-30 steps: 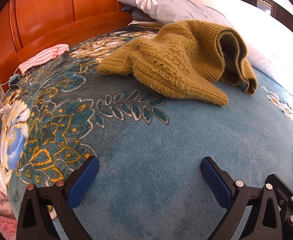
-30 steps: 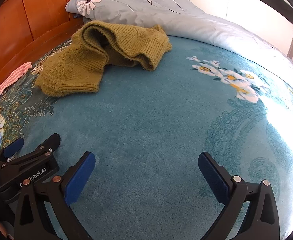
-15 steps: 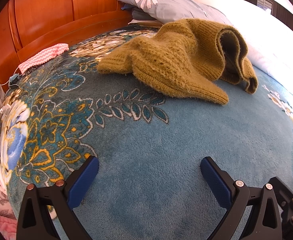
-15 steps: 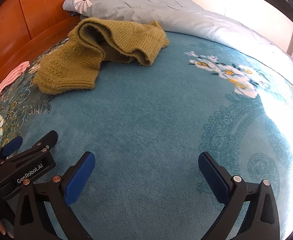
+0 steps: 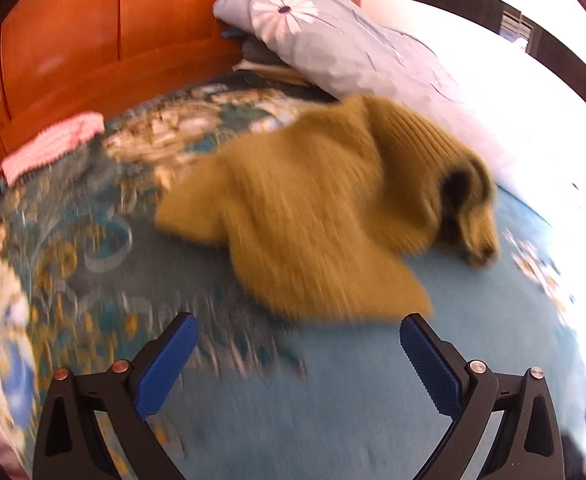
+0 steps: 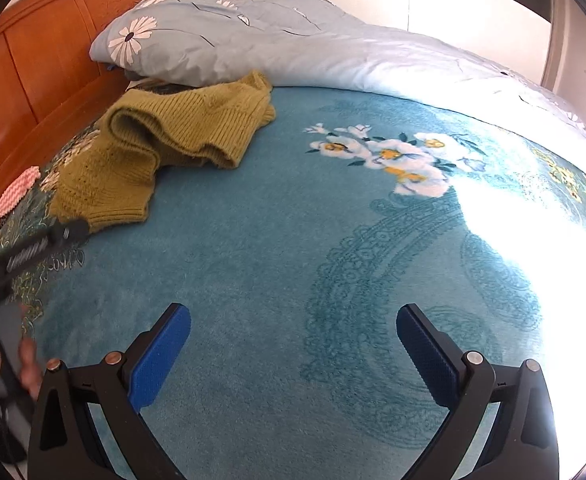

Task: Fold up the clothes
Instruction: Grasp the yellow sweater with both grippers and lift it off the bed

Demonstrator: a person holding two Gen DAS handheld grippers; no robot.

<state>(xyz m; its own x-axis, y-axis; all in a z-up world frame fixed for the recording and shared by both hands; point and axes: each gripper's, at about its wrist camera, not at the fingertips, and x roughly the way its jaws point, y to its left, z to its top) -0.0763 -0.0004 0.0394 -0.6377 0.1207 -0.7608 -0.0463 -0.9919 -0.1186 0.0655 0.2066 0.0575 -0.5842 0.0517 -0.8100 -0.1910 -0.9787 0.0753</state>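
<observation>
Teal blanket (image 6: 277,264) covers the bed, plush, with a white flower print toward the right and a busier floral border on the left side.

Nearest: right gripper (image 6: 293,340) low over bare blanket, jaws wide apart, nothing between them. Well apart from the garment. Left gripper (image 5: 299,344) likewise spread and empty, its view smeared by motion blur; the sweater's nearest edge sits just beyond its fingertips, contact not evident. In the right view the left gripper's tip shows at the left edge, close to that same edge of the knit.

Middle: sweater (image 6: 165,148), olive-mustard knit, lies crumpled on the blanket near the headboard end, left of centre. Not spread flat. One ribbed band is bunched and doubled over itself, and an opening gapes toward the right. Long axis, as best judged, runs diagonally from the near-left lobe to the far-right end by the pillow. Which lobe is sleeve and which hem, cannot tell.

Progress, my reading: none of the folding done. Still to do: grasp, spread flat, then fold.

Far: pillow (image 6: 181,44) with daisy print, pale duvet (image 6: 373,56) behind, wooden headboard (image 5: 93,32). Pink chevron cloth (image 5: 53,144) at the headboard foot, untouched.
</observation>
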